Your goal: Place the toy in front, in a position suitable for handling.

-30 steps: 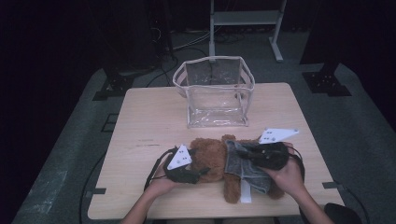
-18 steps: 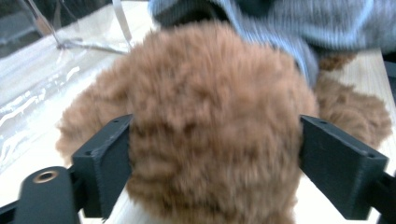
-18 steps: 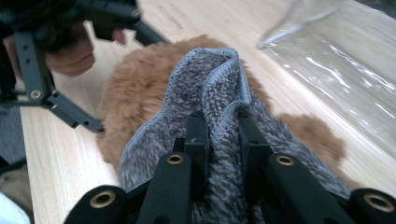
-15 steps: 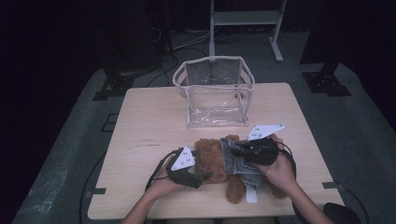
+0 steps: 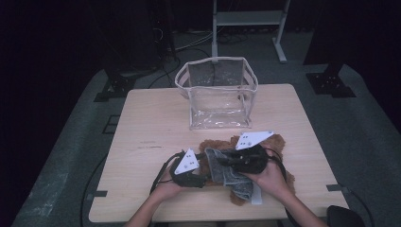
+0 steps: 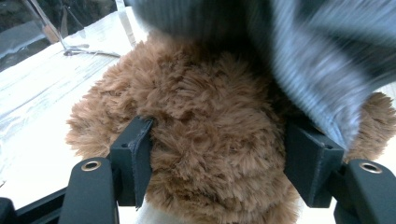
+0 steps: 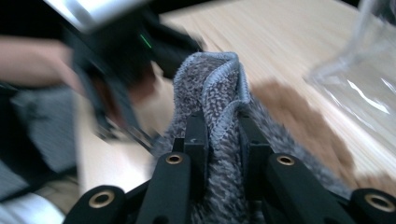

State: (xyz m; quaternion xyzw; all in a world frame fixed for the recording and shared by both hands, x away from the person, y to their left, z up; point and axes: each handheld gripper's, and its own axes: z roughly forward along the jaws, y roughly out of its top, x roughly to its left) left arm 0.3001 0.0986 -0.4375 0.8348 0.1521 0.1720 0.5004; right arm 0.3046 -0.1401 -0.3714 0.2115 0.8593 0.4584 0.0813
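Right gripper (image 5: 226, 161) is pinching a fold of the grey knit garment (image 5: 227, 172), jaws nearly pressed together w/ the fabric edge standing up between them in the right gripper view (image 7: 218, 140). That cloth (image 7: 219, 88) drapes over the brown teddy bear (image 5: 265, 144), which lies at the near edge of the table (image 5: 151, 118), a bit right of centre. Person's right hand (image 5: 270, 178) wraps the gripper body from the near side.

Left gripper (image 5: 201, 171) sits just left of the bear, held by the left hand (image 5: 165, 187). Its jaws have just been closing, and in the left gripper view the bear's furry body (image 6: 205, 135) bulges between them, both pads (image 6: 140, 154) sunk into the fur, so it's a grip on the toy. Grey cloth (image 6: 317, 60) hangs blurred across the top right of that view.

Clear plastic bag (image 5: 217, 97) stands upright & open at the far-centre of the table, well apart from the bear. White label strip (image 5: 256, 195) pokes out under the cloth near the right hand.
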